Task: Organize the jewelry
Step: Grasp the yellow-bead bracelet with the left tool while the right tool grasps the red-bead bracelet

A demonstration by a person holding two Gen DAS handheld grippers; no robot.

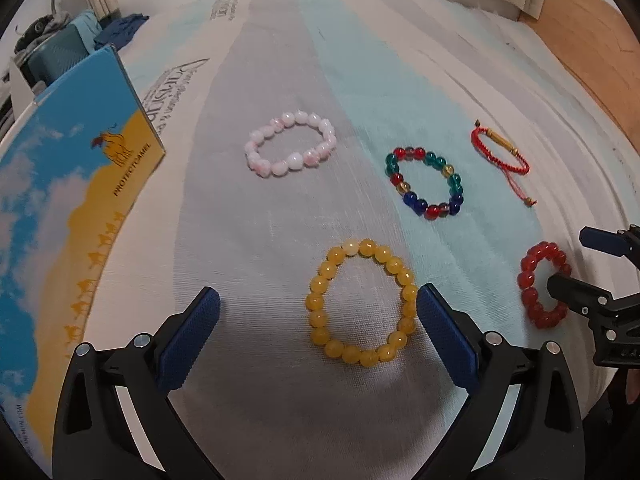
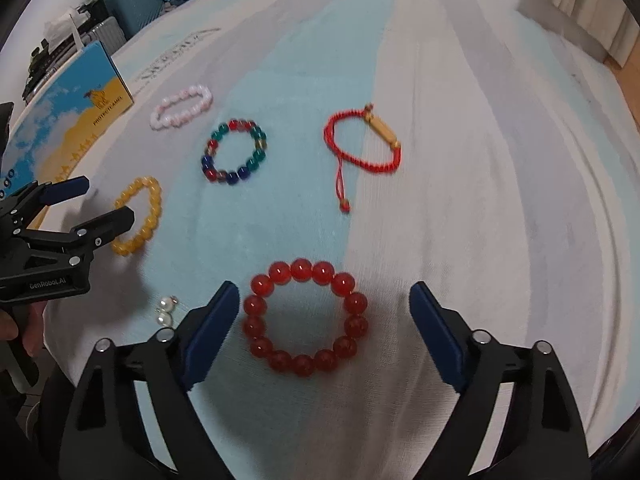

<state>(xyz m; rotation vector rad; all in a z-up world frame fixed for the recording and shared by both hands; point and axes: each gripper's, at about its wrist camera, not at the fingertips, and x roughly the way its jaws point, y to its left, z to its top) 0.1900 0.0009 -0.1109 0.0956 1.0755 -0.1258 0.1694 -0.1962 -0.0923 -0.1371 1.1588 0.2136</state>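
Yellow bracelet [image 1: 360,304] lies between our left hand-held gripper's [image 1: 318,332] spread fingers; red bracelet [image 2: 305,318] lies likewise under the right hand-held gripper [image 2: 324,328], also apart. Both rest flat on the bed [image 2: 500,200]. We should pinch one bead strand, not span the ring.

A yellow bead bracelet [image 1: 361,303], a dark red bead bracelet [image 2: 305,317] and a pale pink-and-white one [image 1: 291,143] are laid on a cloth [image 1: 360,92] striped in light blue, grey and white. A fourth bracelet [image 1: 425,183] is strung with red, green, blue and amber beads, and a red cord bracelet [image 2: 362,148] is fitted with what appears, through blur, to be a gold tube. The box [image 1: 72,184] is printed with blue sky, white clouds and orange-yellow sand with camels, and the gripper pads [image 2: 212,334] are dark blue on black frames.
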